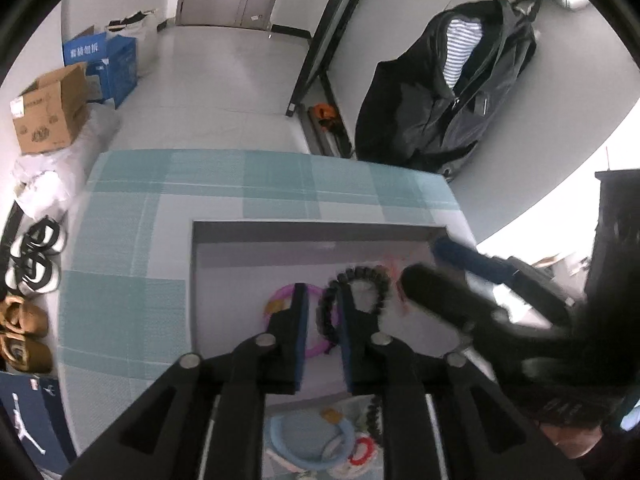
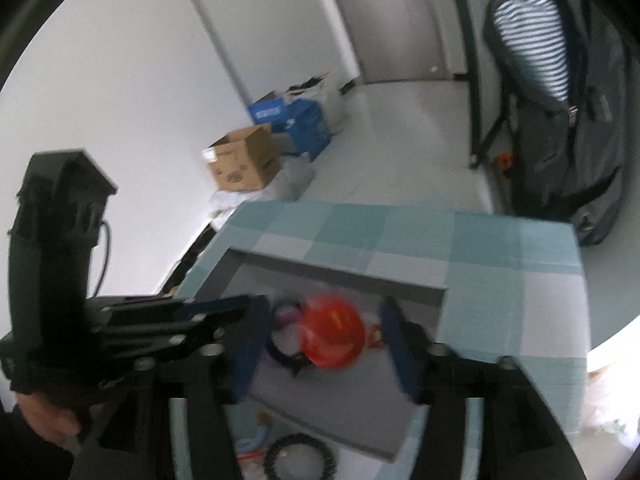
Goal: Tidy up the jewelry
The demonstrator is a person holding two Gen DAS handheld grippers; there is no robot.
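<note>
Two jaws of the left gripper straddle the black beaded bracelet.

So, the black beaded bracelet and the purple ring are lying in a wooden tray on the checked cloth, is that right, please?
Not quite: the tray is grey, not wooden, as the left wrist view shows. The black beaded bracelet and purple ring do lie in it, on the checked cloth.

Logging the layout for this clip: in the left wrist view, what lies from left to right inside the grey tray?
Inside the grey tray: purple bangle → black beaded bracelet → right gripper, its jaws apart at the tray's right end.
</note>
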